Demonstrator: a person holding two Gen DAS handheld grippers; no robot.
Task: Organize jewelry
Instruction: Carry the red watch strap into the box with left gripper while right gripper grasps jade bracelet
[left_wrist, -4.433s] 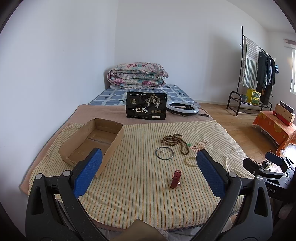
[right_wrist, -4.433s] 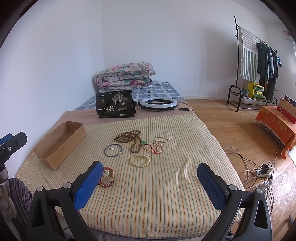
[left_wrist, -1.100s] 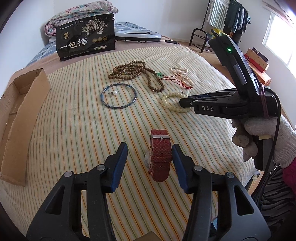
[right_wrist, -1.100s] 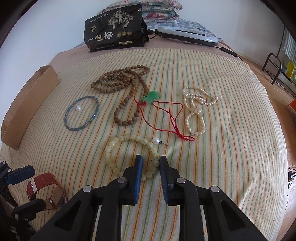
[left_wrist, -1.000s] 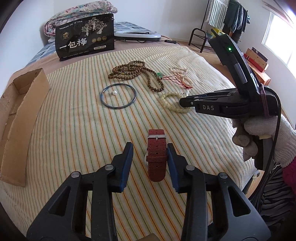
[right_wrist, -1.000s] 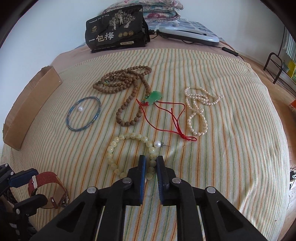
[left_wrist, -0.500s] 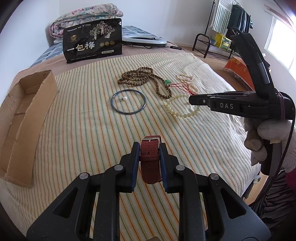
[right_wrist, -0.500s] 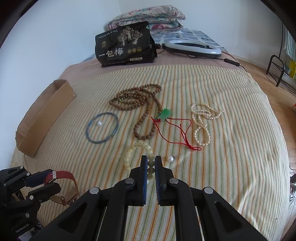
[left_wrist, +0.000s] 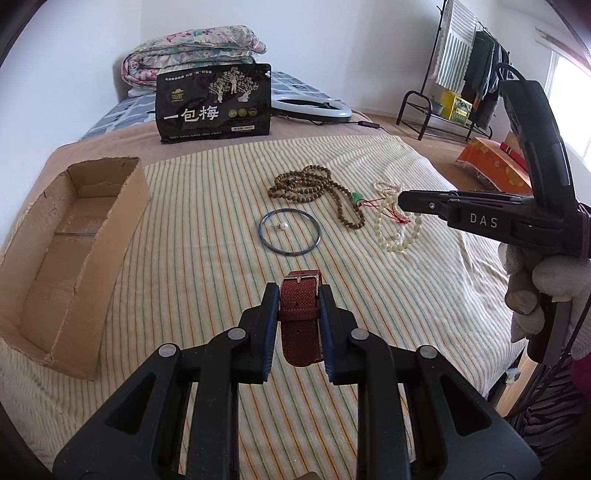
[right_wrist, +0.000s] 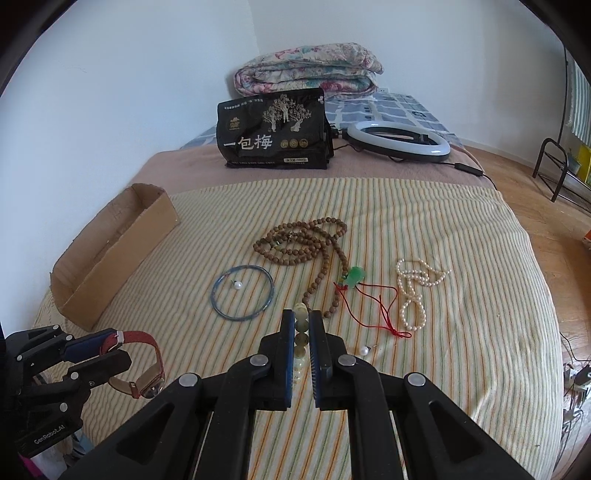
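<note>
My left gripper (left_wrist: 298, 295) is shut on a red fabric-strap watch (left_wrist: 300, 317) and holds it above the striped bedspread (left_wrist: 207, 236); the watch also shows in the right wrist view (right_wrist: 138, 363). My right gripper (right_wrist: 302, 321) is shut on a pale jade bead bracelet (right_wrist: 301, 343), which hangs from it in the left wrist view (left_wrist: 399, 236). On the bedspread lie a brown bead necklace (right_wrist: 299, 245), a blue bangle (right_wrist: 242, 296), a green pendant on red cord (right_wrist: 355, 276), a pearl strand (right_wrist: 412, 291) and two loose pearl studs (right_wrist: 365, 350). An open cardboard box (left_wrist: 70, 236) sits at the left.
A black printed bag (left_wrist: 214, 103) stands at the far edge, with a ring light (left_wrist: 310, 105) and a folded quilt (left_wrist: 192, 48) behind. A clothes rack (left_wrist: 461, 74) and an orange-covered stand (left_wrist: 491, 162) are on the floor at the right.
Both grippers closed, the left on the watch and the right on the bead bracelet, then lifted them off the bedspread. The views pulled back and up.
</note>
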